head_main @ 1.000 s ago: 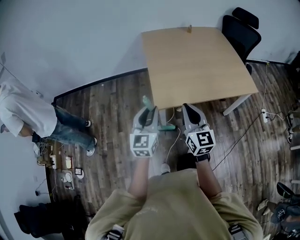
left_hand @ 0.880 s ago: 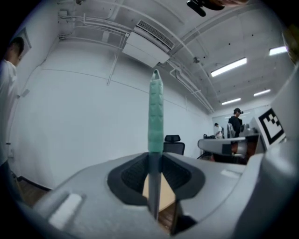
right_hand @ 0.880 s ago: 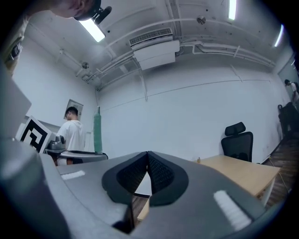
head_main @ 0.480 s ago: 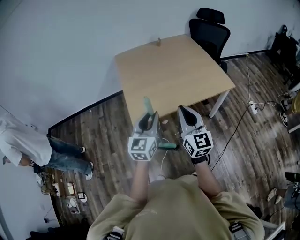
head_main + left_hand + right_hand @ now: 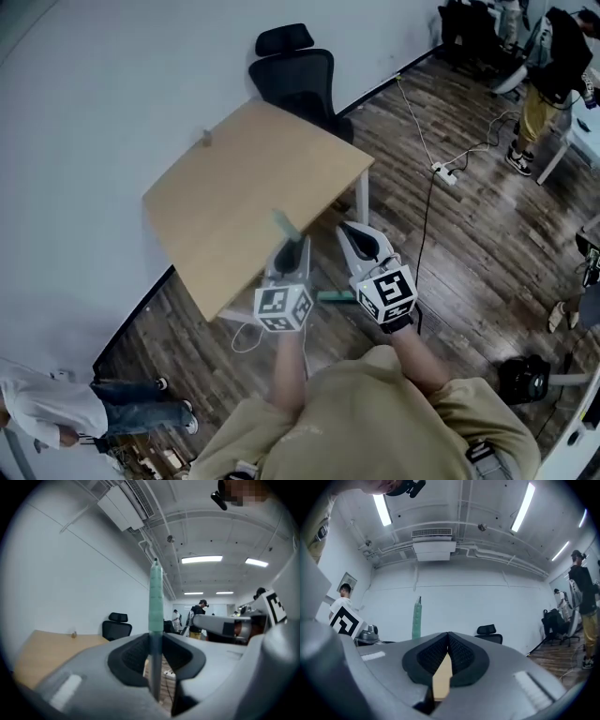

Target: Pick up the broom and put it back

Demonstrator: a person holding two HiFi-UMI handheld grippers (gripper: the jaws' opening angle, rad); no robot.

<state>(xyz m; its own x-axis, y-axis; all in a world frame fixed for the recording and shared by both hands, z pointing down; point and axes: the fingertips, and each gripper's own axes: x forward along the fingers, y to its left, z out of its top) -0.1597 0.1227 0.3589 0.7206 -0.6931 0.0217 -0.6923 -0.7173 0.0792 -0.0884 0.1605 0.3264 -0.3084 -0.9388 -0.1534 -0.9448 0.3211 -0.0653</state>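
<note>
Green-gripped broom handle is pinched in the left gripper jaws, the right gripper jaws pressed together.

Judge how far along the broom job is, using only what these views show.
Done: the pick-up, since the left claw is shut on the broom handle, which stands upright in it. In hand: the handle is held near the wooden table, while the right claw is shut and empty. Left: putting it back. No storage spot shows in any view, so how close that step is cannot be told.
</note>
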